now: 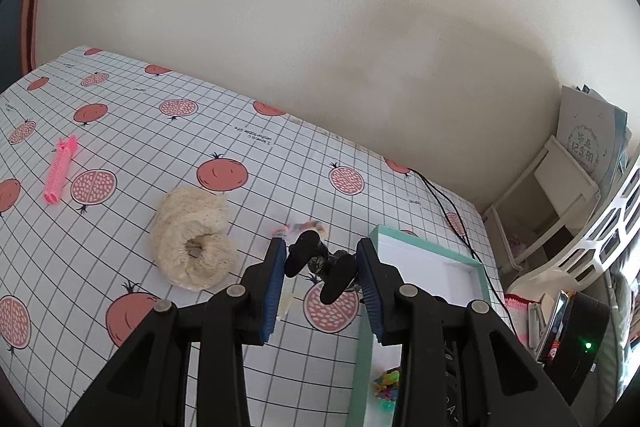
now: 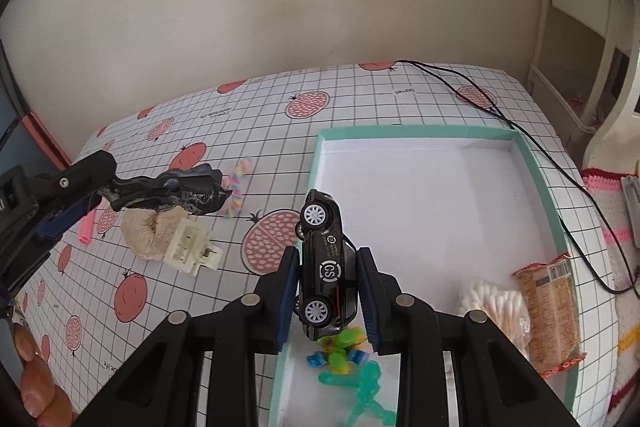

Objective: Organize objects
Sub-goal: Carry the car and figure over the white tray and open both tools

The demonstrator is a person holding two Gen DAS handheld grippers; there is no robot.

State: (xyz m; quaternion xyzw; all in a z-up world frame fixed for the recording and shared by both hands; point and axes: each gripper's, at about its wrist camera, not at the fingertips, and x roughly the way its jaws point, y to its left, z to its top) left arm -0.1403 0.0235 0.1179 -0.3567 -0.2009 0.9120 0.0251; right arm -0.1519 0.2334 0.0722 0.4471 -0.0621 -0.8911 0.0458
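Holding a black toy car (image 2: 326, 263) between the blue pads of my right gripper (image 2: 328, 291), I have it turned on its side with two white-spoked wheels facing the camera and a round "CS" mark on its door, its nose pointing away from me. It hangs over the near left part of the teal-rimmed box (image 2: 560, 211), whose white floor is mostly bare at the far end. Under the car lie small bright plastic pieces in green, yellow and blue (image 2: 340, 347), and a translucent green figure (image 2: 370, 391) sprawls closer to me. At the box's right side sit a bundle of cotton swabs (image 2: 494, 303) and a tan snack packet (image 2: 550, 311), touching each other. My left gripper (image 1: 322, 267) is clamped on a black dinosaur-like toy (image 2: 176, 193), lifted above the grid-and-pomegranate tablecloth (image 1: 120, 107) just left of the box; in the left wrist view its dark limbs dangle between the pads. Below it on the cloth rest a cream fluffy scrunchie (image 1: 194, 247) and, against it, a cream hair claw clip (image 2: 190, 245). Just past them is a pastel striped hair tie (image 2: 236, 193), and well off to the left lies a pink hair roller (image 1: 59, 169). A black cable (image 2: 532, 143) runs over the table behind the box. Fingertips (image 2: 36, 383) show at the lower left edge of the right wrist view.
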